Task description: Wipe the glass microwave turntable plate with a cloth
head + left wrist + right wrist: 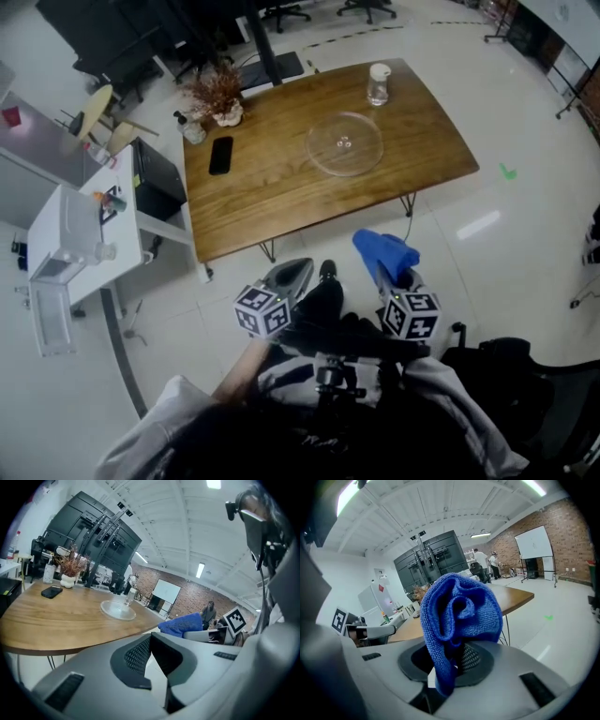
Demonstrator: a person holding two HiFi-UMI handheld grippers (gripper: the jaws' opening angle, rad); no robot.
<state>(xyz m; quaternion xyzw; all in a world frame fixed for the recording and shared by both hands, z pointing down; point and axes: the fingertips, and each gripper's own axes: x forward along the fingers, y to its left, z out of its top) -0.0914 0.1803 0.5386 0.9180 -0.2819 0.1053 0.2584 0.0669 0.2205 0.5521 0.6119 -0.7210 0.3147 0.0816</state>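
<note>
One glass plate [345, 143] lies upper centre on the wooden table [272, 202]. Lower down, the right gripper [457, 660] clamps one blue cloth [459, 606]; the left gripper [151, 640] is closed, empty.

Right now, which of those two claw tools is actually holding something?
The right gripper: its jaws pinch the blue cloth, bunched up above them. The left gripper is shut with nothing between its jaws.

The cloth [459, 606] is blue, nubby, matt microfibre. The left tool [151, 641] and right tool [457, 660] have smooth, matt grey plastic shells. The bench [272, 197] is satin brown wood. The turntable plate [345, 142] is clear, glossy glass. The floor [487, 225] at right is glossy white tile.
</note>
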